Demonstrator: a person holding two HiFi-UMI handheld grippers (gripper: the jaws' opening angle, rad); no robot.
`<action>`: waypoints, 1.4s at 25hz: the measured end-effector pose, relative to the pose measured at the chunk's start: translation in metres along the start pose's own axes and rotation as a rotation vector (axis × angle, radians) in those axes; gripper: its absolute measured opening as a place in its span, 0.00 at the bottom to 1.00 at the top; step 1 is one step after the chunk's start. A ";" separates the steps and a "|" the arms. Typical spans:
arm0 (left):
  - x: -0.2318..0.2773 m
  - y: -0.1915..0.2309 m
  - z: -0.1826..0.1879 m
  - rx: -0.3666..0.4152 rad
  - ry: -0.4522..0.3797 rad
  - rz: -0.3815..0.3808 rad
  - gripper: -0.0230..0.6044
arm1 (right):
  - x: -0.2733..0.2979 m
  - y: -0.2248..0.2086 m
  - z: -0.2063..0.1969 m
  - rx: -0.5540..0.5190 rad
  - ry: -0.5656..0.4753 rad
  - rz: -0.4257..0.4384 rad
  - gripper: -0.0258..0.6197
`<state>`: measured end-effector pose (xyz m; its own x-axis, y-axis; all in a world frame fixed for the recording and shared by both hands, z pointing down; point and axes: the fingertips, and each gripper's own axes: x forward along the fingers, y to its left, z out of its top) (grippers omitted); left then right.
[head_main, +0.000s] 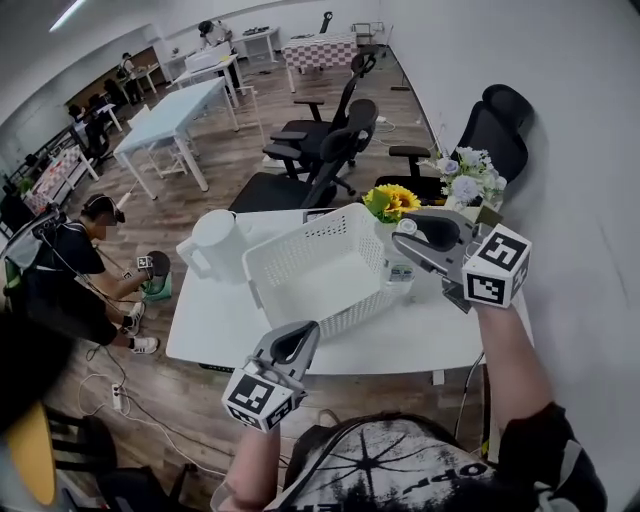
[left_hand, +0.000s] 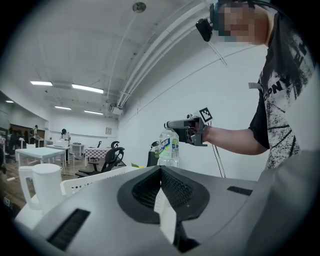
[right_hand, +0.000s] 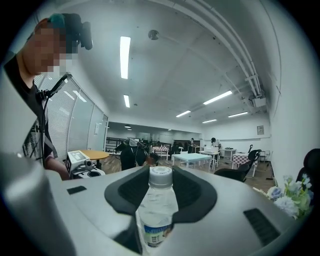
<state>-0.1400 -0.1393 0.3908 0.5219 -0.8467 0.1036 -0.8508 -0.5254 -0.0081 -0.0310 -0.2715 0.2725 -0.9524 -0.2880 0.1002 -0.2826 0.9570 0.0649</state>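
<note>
My left gripper (head_main: 297, 345) low at 6 o'clock, fingers together and empty, white basket (head_main: 350, 305) on the tabletop (head_main: 215, 320), my right gripper (head_main: 408, 240) at its 3 o'clock, fingers clamped on the upright water bottle (head_main: 400, 270) just beside the basket's wall, sunflower (head_main: 392, 202) beyond

Left gripper (head_main: 308, 334) is held low, jaws together; the right gripper (head_main: 410, 236), forearm outstretched, clamps a water bottle (right_hand: 157, 210).

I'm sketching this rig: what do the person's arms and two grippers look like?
The left gripper and right gripper are grey, with dark hollows by the tongs and a white cube of black square markers each. The person wears a black, white-printed T-shirt with short sleeves.
</note>
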 end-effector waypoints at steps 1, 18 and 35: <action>0.007 -0.009 0.001 -0.001 0.001 -0.007 0.05 | -0.010 -0.001 -0.002 -0.001 0.005 -0.001 0.28; 0.114 -0.116 -0.018 -0.028 0.035 -0.146 0.05 | -0.128 -0.030 -0.111 0.059 0.113 -0.091 0.28; 0.157 -0.152 -0.059 -0.085 0.131 -0.205 0.05 | -0.145 -0.034 -0.239 0.166 0.226 -0.151 0.28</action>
<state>0.0680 -0.1875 0.4668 0.6764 -0.7021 0.2225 -0.7330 -0.6713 0.1097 0.1444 -0.2700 0.4927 -0.8539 -0.4093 0.3215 -0.4512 0.8900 -0.0654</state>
